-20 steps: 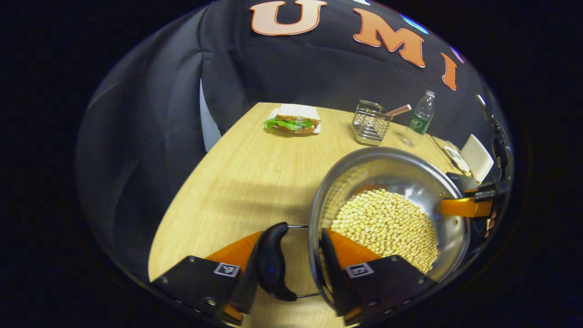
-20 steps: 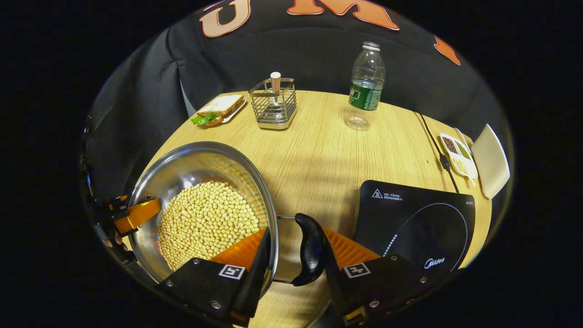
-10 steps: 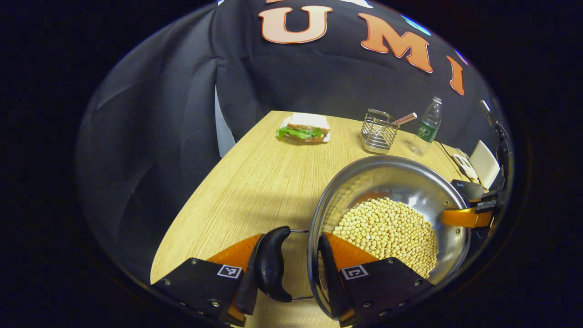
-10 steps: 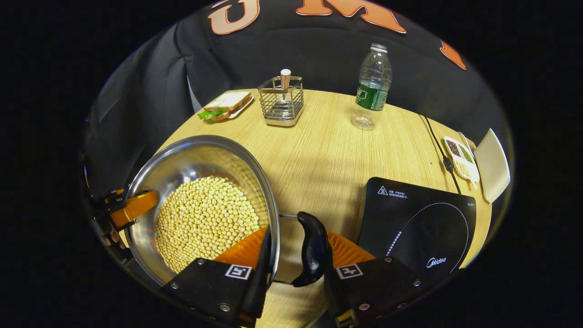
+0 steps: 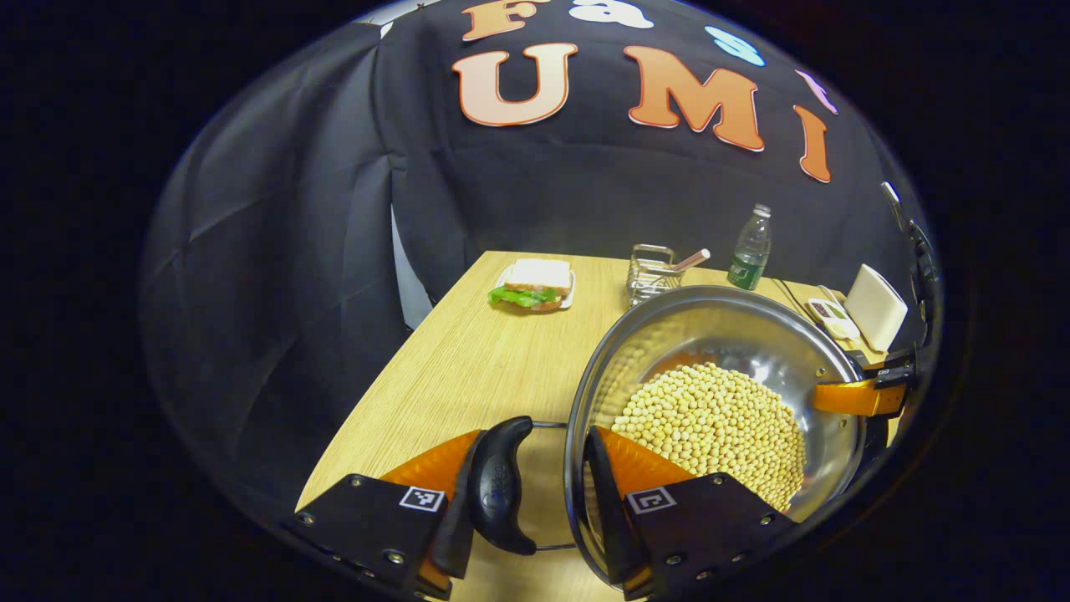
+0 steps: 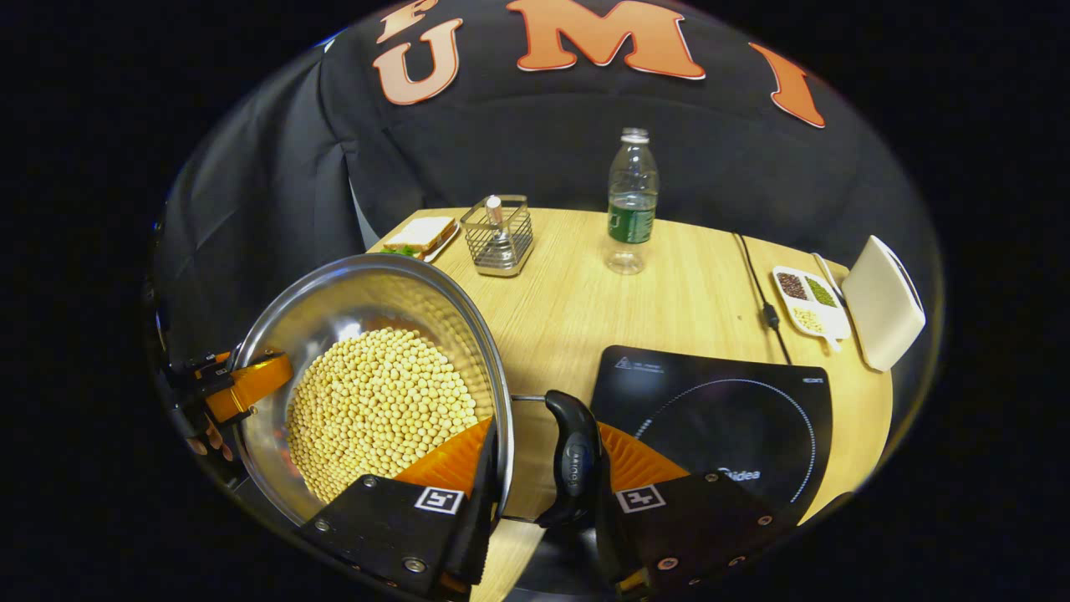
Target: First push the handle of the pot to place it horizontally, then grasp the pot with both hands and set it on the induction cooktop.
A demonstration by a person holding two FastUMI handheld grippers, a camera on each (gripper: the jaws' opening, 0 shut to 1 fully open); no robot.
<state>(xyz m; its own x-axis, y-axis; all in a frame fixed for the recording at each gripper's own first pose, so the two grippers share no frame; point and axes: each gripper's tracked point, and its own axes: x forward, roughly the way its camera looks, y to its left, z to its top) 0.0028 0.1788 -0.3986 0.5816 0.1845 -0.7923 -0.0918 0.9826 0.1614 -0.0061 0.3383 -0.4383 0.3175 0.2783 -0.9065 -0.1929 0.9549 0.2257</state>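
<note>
A steel pot (image 5: 710, 313) full of yellow beans (image 5: 710, 426) hangs above the wooden table (image 5: 468, 368). My left gripper (image 5: 535, 493) is shut on its side: one finger is inside the wall, the other outside the black side handle (image 5: 500, 485). In the right gripper view, my right gripper (image 6: 539, 485) is shut the same way on the opposite black handle (image 6: 573, 460) of the pot (image 6: 368, 293). The black induction cooktop (image 6: 719, 410) lies on the table just right of the pot. Each view shows the other gripper (image 5: 861, 397) (image 6: 242, 385) at the pot's far rim.
At the table's back stand a sandwich on a plate (image 6: 422, 236), a wire holder (image 6: 497, 238) and a plastic bottle (image 6: 631, 205). A power cable (image 6: 756, 284), a divided dish of grains (image 6: 807, 301) and a white box (image 6: 882, 301) are at the right.
Both grippers have risen with the pot, so the table looks lower and farther. The cooktop has shifted left, nearer under the right gripper. Both grips are unchanged.
</note>
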